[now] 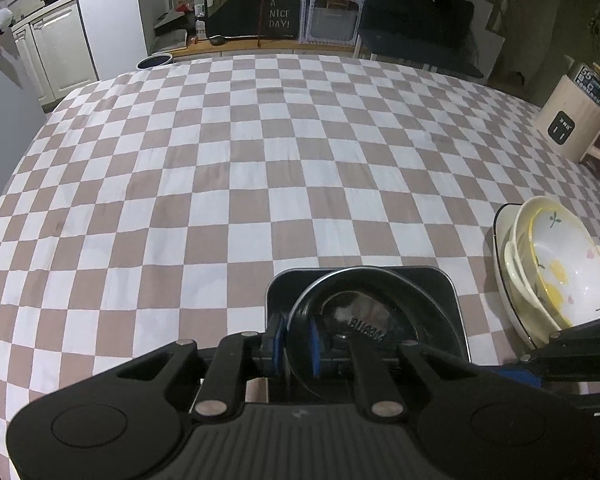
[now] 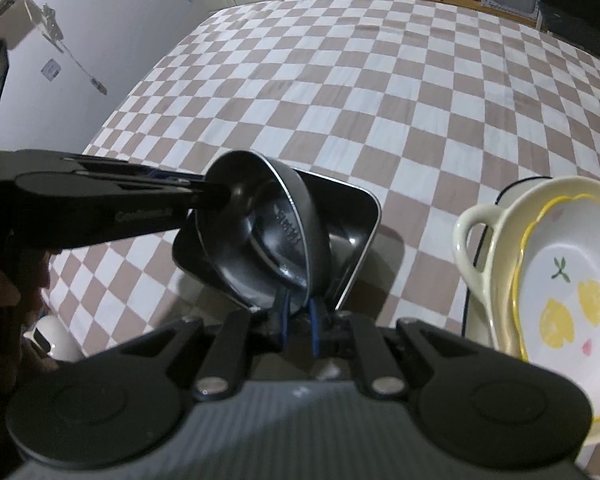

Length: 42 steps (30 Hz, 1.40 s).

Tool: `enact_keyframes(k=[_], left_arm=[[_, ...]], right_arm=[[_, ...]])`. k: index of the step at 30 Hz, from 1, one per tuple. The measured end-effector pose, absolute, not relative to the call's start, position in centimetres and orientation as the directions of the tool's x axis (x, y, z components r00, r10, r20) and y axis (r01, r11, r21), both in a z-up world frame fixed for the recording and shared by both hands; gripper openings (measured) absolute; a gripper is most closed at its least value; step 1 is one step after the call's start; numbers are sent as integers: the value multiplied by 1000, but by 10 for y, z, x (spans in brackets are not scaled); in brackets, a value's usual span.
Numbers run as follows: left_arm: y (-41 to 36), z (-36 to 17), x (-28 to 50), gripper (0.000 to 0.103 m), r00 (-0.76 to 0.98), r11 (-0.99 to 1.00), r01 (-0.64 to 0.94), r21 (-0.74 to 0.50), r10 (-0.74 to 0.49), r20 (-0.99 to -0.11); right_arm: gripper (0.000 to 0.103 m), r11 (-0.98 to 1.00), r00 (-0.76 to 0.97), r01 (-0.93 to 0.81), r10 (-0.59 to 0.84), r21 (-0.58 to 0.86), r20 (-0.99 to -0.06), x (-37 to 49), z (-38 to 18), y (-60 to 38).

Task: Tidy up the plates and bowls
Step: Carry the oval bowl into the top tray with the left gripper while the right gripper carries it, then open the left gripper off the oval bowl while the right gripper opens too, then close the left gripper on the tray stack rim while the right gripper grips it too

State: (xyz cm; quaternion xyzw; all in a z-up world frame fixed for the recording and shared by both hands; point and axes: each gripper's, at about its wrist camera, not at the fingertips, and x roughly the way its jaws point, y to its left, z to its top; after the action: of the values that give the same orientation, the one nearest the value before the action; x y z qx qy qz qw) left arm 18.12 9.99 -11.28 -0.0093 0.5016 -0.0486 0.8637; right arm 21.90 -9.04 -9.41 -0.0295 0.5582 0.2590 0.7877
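A black round bowl (image 1: 364, 320) (image 2: 260, 240) is tilted over a black square plate (image 1: 448, 292) (image 2: 360, 208) on the checked tablecloth. My left gripper (image 1: 296, 344) is shut on the bowl's near rim, with one blue pad on each side of it. In the right wrist view the left gripper (image 2: 208, 192) reaches in from the left. My right gripper (image 2: 299, 324) is shut on the opposite rim of the same bowl, and it shows at the lower right of the left wrist view (image 1: 516, 372).
Beside the square plate on the right is a stack: a lemon-patterned bowl (image 2: 560, 308) in a cream handled bowl (image 2: 476, 248) on a dark-rimmed white plate (image 1: 500, 240). A cream kettle (image 1: 576, 120) stands at the far right. A hand (image 2: 4, 280) holds the left gripper.
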Motion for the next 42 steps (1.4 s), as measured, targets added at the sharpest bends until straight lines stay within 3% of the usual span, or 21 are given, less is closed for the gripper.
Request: enact_keyframes(k=[25, 27, 30, 42], left_arm=[[101, -117, 189, 19, 517, 995, 80, -62, -95, -850], [103, -115, 188, 24, 524, 994, 77, -74, -104, -845], [109, -111, 186, 41, 545, 996, 63, -65, -88, -834], [136, -117, 178, 39, 491, 997, 49, -54, -71, -868]], right_arm=[[22, 875, 217, -391, 388, 285, -896, 235, -93, -93], [31, 880, 227, -390, 379, 273, -897, 235, -85, -94], [32, 882, 260, -387, 384, 269, -886, 235, -75, -101], [30, 934, 330, -244, 333, 261, -884, 255, -80, -133]])
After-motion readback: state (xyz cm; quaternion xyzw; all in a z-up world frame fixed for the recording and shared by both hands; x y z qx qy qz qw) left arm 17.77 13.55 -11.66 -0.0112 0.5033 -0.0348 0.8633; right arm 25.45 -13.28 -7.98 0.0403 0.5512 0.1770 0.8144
